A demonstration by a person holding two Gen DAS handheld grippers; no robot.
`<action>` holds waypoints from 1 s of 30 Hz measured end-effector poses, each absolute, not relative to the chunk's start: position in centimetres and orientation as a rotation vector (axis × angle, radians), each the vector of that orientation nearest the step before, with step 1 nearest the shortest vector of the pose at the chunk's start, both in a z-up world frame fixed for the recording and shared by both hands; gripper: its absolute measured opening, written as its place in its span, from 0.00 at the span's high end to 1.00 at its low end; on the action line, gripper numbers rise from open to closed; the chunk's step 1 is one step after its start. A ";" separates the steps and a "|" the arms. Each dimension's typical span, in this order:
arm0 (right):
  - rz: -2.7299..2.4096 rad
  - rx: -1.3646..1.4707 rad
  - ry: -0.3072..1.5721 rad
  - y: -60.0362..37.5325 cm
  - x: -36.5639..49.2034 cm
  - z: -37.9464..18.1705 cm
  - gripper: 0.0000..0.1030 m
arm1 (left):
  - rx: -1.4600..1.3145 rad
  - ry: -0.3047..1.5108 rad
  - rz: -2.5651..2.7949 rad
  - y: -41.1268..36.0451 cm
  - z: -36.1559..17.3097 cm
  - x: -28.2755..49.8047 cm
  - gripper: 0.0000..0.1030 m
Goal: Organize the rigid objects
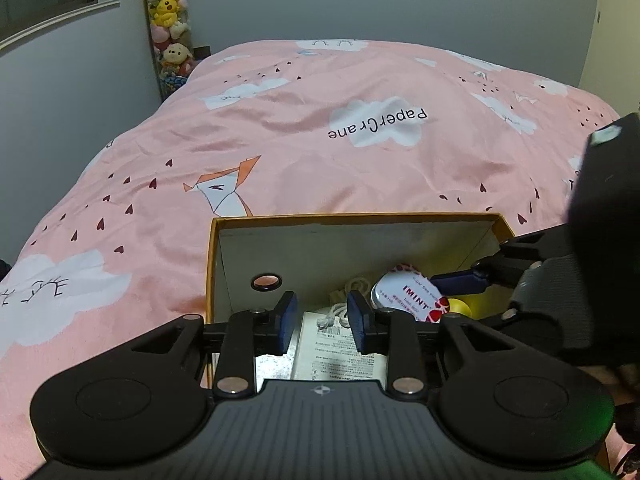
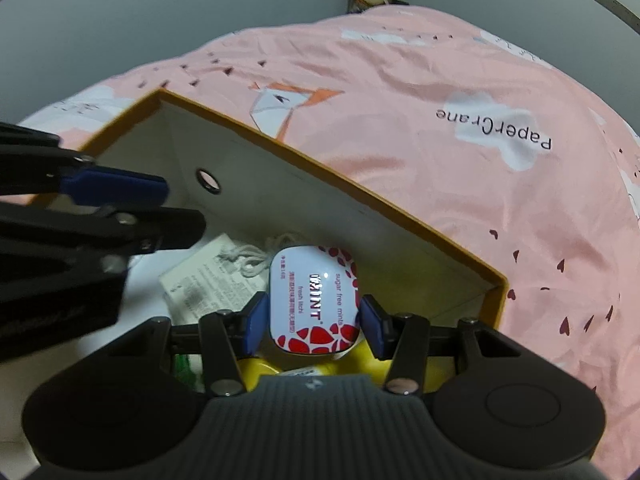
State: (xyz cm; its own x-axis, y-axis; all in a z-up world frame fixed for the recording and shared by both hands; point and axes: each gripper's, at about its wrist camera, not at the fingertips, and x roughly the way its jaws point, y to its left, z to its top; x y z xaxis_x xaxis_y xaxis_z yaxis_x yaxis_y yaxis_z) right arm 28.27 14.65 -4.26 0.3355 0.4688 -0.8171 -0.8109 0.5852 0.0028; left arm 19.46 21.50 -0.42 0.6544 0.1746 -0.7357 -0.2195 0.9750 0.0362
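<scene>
White "MINT" tin (image 2: 314, 300) sits clamped in right claw (image 2: 314, 322); left claw (image 1: 322, 322) slightly parted, holding nothing.

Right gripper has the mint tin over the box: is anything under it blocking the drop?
Partly. The right gripper holds the mint tin above yellow items on the box floor; a printed packet and white cord lie beside it.
</scene>
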 end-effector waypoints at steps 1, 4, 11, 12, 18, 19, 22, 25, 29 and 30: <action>0.866 -0.469 0.883 14.9 28.2 -4.5 0.52 | -0.059 0.826 0.224 21.4 -0.4 19.4 0.63; 0.849 -0.530 0.859 15.1 27.6 -4.9 0.52 | -0.064 0.821 0.224 21.4 -0.4 19.3 0.62; 0.837 -0.574 0.836 14.8 26.8 -4.8 0.50 | -0.076 0.820 0.220 21.1 -0.2 18.9 0.60; 0.840 -0.578 0.832 14.8 26.6 -4.7 0.46 | -0.081 0.818 0.218 21.0 -0.1 18.8 0.59; 0.844 -0.554 0.781 13.7 25.6 -2.8 0.33 | -0.096 0.758 0.181 20.0 1.2 17.4 0.55; 0.843 -0.552 0.773 13.4 25.4 -2.3 0.33 | -0.098 0.744 0.183 19.7 1.6 17.2 0.55; 0.841 -0.541 0.742 12.0 24.8 -0.6 0.32 | -0.091 0.682 0.196 19.2 3.2 16.2 0.53; 0.842 -0.502 0.715 10.2 23.9 1.3 0.30 | -0.057 0.595 0.197 18.1 5.1 14.7 0.46; 0.843 -0.397 0.681 7.0 22.3 4.1 0.24 | -0.055 0.508 0.199 16.9 7.1 12.8 0.46; 0.845 -0.376 0.675 6.3 21.8 4.7 0.20 | -0.061 0.483 0.196 16.6 7.5 12.2 0.44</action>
State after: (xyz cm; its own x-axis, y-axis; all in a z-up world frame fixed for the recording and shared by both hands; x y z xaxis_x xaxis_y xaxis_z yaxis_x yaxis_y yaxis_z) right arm 21.80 6.25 4.72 0.4762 0.5587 -0.6790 -0.7857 0.6171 -0.0433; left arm 12.25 16.61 7.47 0.8672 0.1724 -0.4671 -0.2011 0.9795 -0.0117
